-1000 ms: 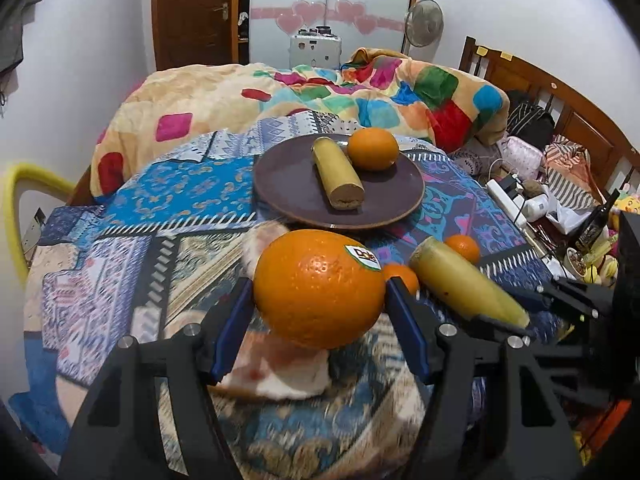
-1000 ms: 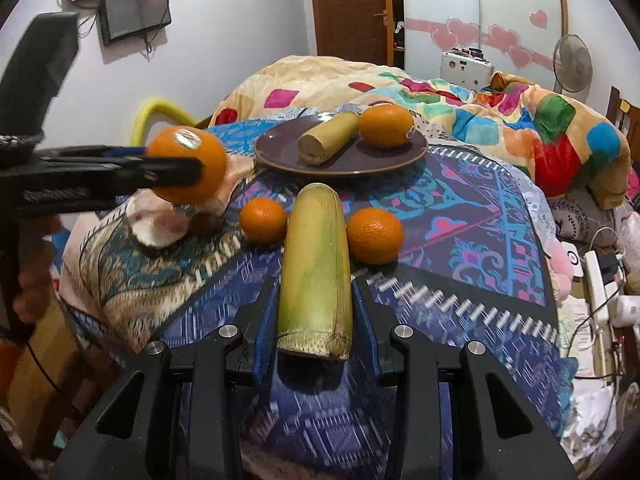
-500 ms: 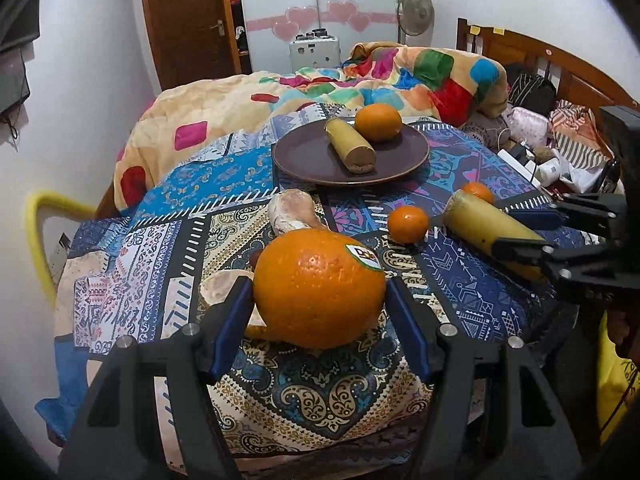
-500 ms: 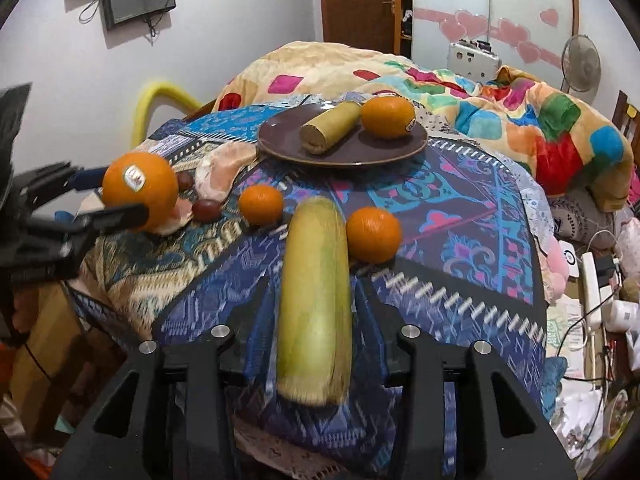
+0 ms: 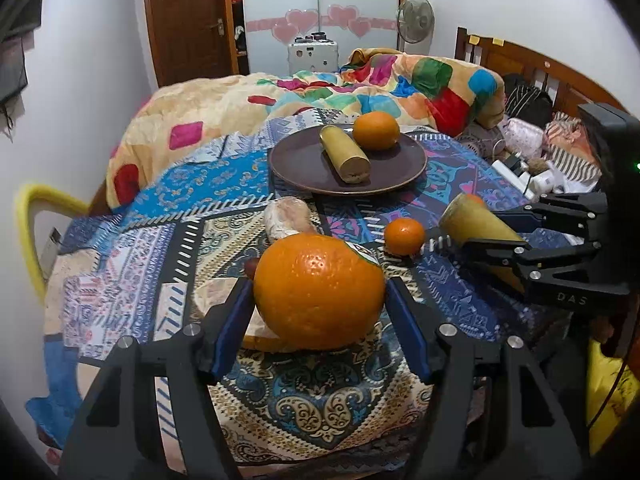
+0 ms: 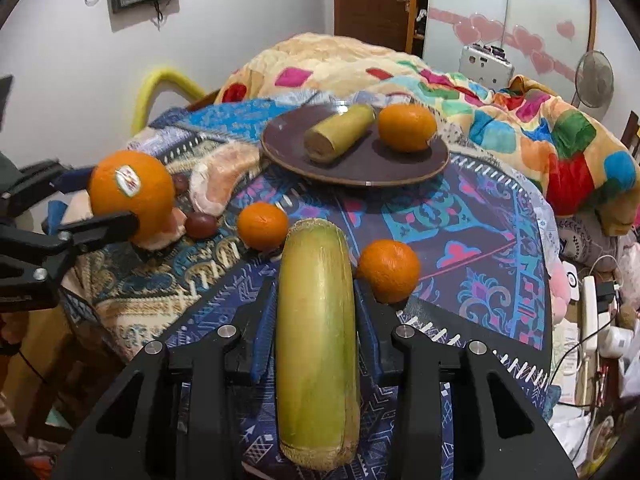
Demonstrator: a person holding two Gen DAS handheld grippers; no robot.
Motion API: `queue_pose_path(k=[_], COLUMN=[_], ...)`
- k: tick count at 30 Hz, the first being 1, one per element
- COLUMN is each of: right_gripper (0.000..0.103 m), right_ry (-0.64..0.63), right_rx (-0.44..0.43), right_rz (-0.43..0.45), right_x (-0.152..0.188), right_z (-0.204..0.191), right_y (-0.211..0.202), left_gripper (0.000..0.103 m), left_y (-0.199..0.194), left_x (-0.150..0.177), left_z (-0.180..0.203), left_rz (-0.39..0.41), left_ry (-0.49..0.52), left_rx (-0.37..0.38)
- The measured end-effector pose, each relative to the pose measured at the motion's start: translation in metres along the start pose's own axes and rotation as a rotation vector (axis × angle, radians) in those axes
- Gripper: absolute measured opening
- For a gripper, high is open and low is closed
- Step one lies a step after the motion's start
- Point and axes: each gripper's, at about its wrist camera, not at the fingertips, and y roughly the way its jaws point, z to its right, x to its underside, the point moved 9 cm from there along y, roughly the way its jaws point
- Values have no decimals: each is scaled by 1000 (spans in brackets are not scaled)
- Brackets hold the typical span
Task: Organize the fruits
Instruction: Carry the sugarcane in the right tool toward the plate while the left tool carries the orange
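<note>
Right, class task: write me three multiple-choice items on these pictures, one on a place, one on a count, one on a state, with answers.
1. Where does the short yellow-green cut stalk piece beside the round orange lie? A. on the dark brown round plate B. on the floor C. in a basket
2. How many small loose oranges lie on the patterned blue cloth? A. none B. two C. five
3. What state is the large stickered orange in? A. peeled B. halved C. whole, gripped by the left tool
Answers: 1 A, it rests on the plate; 2 B, two sit apart on the cloth; 3 C, the tool's fingers press its sides.
</note>
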Motion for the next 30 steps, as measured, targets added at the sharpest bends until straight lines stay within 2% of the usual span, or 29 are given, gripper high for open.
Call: queue_pose_path(k=[12,13,14,15,16,19,21,22,24,25,26,28,30], right_gripper=[34,34,34,34,34,34,34,34,34,34,34,34,34], right_ry=[38,41,41,42,44,45,46,50,63,70,71,70,73], right_rx=[0,1,1,1,1,7,17,16,-1,-9,-9,-3,-15], right_rz=[171,184,193,204,210,230,234,233,227,222,219,216,218], right_x=[-43,-48,-51,-57,-59,-71,-74,-76,-76,-74,-73,-70,-69], right_z=[9,11,12,13,14,18,21,22,24,24,25,27,28], right_y=[-46,-48,-50,-51,-51,-50,-47,-44,-39,-37,-35,-32,-32], left_gripper=[63,58,37,26,21,21,21,22,38,58,72,76,76], left_y=[-7,-7,-8,-10,-13,-14,-2,3,14,18,18,20,22], left_x=[-47,-53,-57,-62,-68,-82,-82,-80,-73,-69,-66,-56,-49], left_z=[-4,-6,-6,-7,-8,-7,-7,-7,-8,-10,-10,-6,0], left_rz=[78,89,102,115,125,136,102,84,49,44,48,46,28], left_ry=[-44,-50,-48,-42,-35,-29,-7,3,19,17,8,-6,2], left_rx=[5,8,9,2,-8,23,12,8,-13,-20,-16,31,50])
